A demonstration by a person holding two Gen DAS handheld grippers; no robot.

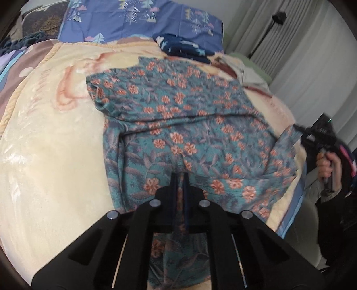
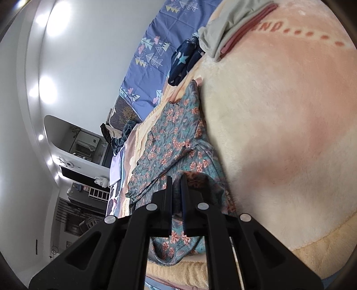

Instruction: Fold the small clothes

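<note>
Nearest to us in the left wrist view, our left tongs [image 1: 180, 176] are pressed together on a pinch of the teal cotton garment with orange flowers [image 1: 189, 125], at the middle of its near hem; a fold of the cloth rises between the two black fingers. The garment lies spread on the cream plush blanket [image 1: 49, 145] that covers the bed, its near edge hanging toward us and its far part reaching up the bed.

At the right edge of that view, our right hand [image 1: 328, 165] grips the handle of the other tool, and a corner of the floral cloth lifts toward it. In the right wrist view, our right tongs [image 2: 176, 178] stand narrowly apart with the garment's edge lying between the fingers; we cannot tell whether the pads press on it.

Farther up the bed, beyond the floral garment, lies a dark navy piece of cloth with pale stars [image 1: 185, 48], and just to its right a pale grey-green crumpled garment [image 2: 225, 26] on the blanket. At the far end sits a blue pillow printed with small trees [image 1: 138, 20]. White pleated curtains [image 1: 301, 40] hang on the far right.
</note>
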